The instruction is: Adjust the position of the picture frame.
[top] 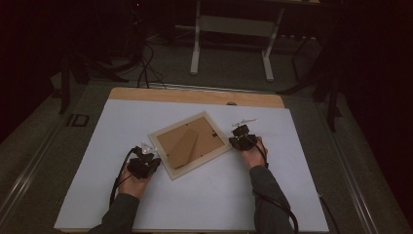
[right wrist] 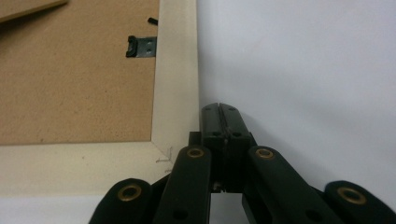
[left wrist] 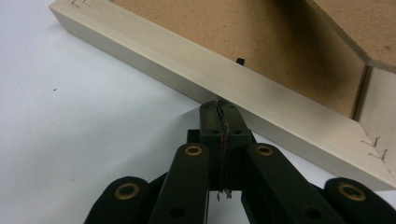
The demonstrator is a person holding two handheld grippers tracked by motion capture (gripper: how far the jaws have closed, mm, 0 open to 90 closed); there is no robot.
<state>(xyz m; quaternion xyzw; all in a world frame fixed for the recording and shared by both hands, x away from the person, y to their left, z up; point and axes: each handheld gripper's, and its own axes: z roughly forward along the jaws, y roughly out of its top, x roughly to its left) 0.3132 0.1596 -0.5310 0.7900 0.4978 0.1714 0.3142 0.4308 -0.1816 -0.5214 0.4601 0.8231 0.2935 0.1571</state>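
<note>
— Grippers first: where do mine stand?
— Your left gripper (left wrist: 219, 109) has its jaws pressed together on nothing, tips against the outer edge of the wooden picture frame (left wrist: 187, 77). Your right gripper (right wrist: 219, 112) is likewise closed and empty, just beside the frame's corner.
— And the frame?
— Face down on the white tabletop (top: 292, 195), brown backing board (top: 187, 144) up; left gripper at its eight o'clock, right at three o'clock
</note>
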